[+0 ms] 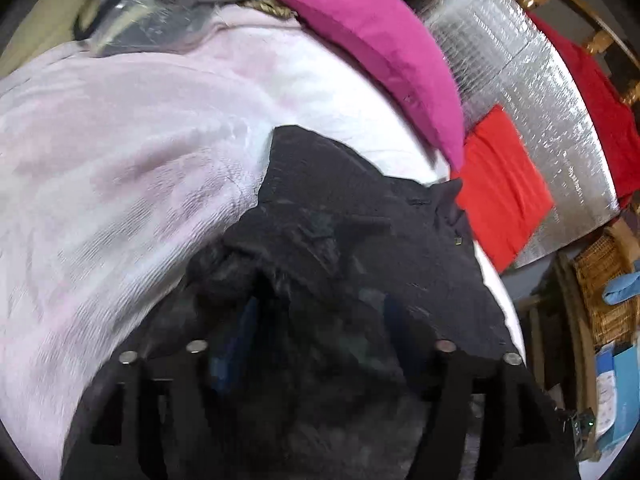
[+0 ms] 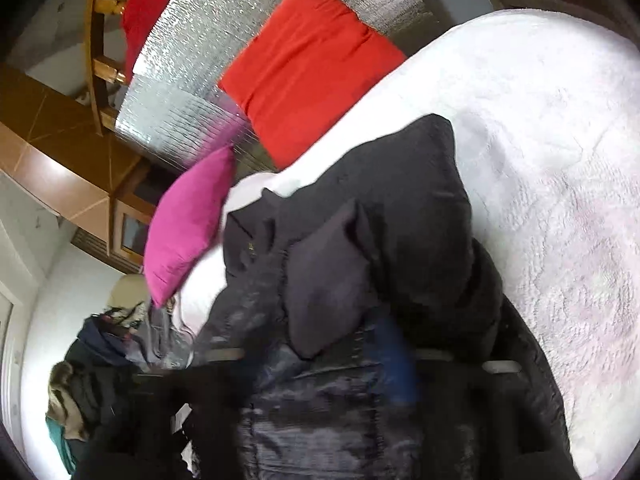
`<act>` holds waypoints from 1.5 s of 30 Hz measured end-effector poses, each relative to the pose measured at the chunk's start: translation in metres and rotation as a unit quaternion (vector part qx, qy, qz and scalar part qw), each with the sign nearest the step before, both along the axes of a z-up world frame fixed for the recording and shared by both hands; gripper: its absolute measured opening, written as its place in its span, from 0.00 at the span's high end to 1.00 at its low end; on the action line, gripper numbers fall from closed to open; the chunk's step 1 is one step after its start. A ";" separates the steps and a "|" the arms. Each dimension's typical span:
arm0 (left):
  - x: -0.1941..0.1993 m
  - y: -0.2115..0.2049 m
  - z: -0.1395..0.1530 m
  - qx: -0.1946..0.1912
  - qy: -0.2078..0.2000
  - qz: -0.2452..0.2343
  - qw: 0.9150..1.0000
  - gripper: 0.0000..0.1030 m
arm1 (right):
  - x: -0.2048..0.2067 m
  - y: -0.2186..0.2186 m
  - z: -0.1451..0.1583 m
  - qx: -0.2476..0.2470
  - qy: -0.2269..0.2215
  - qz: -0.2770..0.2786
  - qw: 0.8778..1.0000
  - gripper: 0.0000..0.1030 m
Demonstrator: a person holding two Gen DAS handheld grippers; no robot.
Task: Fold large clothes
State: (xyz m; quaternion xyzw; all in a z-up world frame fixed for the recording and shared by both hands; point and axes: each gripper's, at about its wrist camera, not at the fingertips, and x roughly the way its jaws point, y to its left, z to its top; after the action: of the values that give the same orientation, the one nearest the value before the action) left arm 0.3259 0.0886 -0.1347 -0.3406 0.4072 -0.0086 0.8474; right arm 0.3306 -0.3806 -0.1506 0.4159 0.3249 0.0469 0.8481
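A large black garment (image 1: 340, 240) lies bunched on a bed covered by a pale pink blanket (image 1: 120, 168). In the left wrist view it drapes over my left gripper (image 1: 316, 320); blue finger pads (image 1: 244, 332) show faintly through the folds, and the cloth seems caught between them. In the right wrist view the same garment (image 2: 392, 220) is heaped over my right gripper (image 2: 360, 344); one blue finger (image 2: 394, 356) shows under the cloth, which seems held there. Both grippers' fingertips are mostly hidden by fabric.
A magenta pillow (image 1: 372, 52) and a red pillow (image 1: 500, 184) lie at the head of the bed against a silver foil panel (image 1: 516, 48). A wicker chair (image 1: 604, 292) stands beside the bed. A pile of clothes (image 2: 92, 368) sits at the left in the right wrist view.
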 end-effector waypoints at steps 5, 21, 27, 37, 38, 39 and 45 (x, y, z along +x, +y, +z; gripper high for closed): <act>-0.031 -0.015 0.025 0.029 -0.038 -0.028 0.998 0.33 | 0.023 0.014 0.002 -0.030 0.034 0.006 0.999 0.24; 0.038 -0.091 0.010 0.196 0.030 -0.146 0.969 0.27 | 0.039 0.041 0.017 -0.188 0.100 0.029 0.977 0.35; 0.028 -0.083 0.052 0.178 -0.054 -0.111 0.976 0.27 | 0.023 0.047 0.080 -0.152 -0.022 0.034 0.988 0.28; 0.055 -0.134 0.008 0.270 -0.023 -0.156 0.950 0.26 | 0.092 0.079 0.009 -0.006 -0.005 0.147 0.989 0.28; 0.056 -0.138 -0.002 0.288 -0.016 -0.164 0.943 0.26 | 0.094 0.076 -0.008 0.002 0.018 0.149 0.989 0.28; 0.054 -0.141 -0.006 0.304 -0.025 -0.168 0.938 0.25 | 0.095 0.074 -0.017 0.012 0.027 0.151 0.988 0.28; 0.052 -0.141 -0.003 0.315 -0.023 -0.179 0.932 0.24 | 0.097 0.074 -0.011 -0.007 0.043 0.134 0.990 0.30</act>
State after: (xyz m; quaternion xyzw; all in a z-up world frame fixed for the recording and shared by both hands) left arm 0.3780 -0.0523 -0.1378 0.0228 0.4235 -0.0387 0.9048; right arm 0.4281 -0.3062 -0.1612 0.3644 0.4142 0.1402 0.8222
